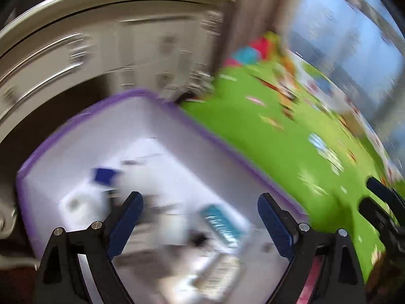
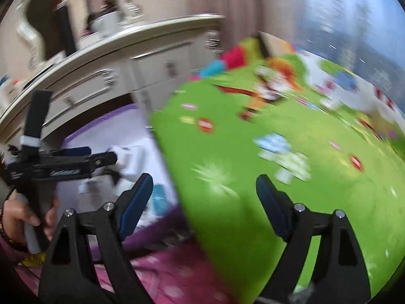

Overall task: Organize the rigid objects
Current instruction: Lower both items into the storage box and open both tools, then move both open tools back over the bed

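Bin [image 1: 83, 136] left of mat [image 1: 253, 136]

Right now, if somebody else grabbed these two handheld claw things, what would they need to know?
Left gripper: jaws open, nothing between them, hanging over the purple-rimmed bin.
Right gripper: jaws open and empty, over the green play mat beside the bin's edge.
Things: the bin already holds several items, among them a blue-capped white piece and a teal box; blur hides what else.
Done: some items sit in the bin.
Left: the mat shows printed pictures, and blur leaves it unclear whether loose objects remain there. Look around before reaching.
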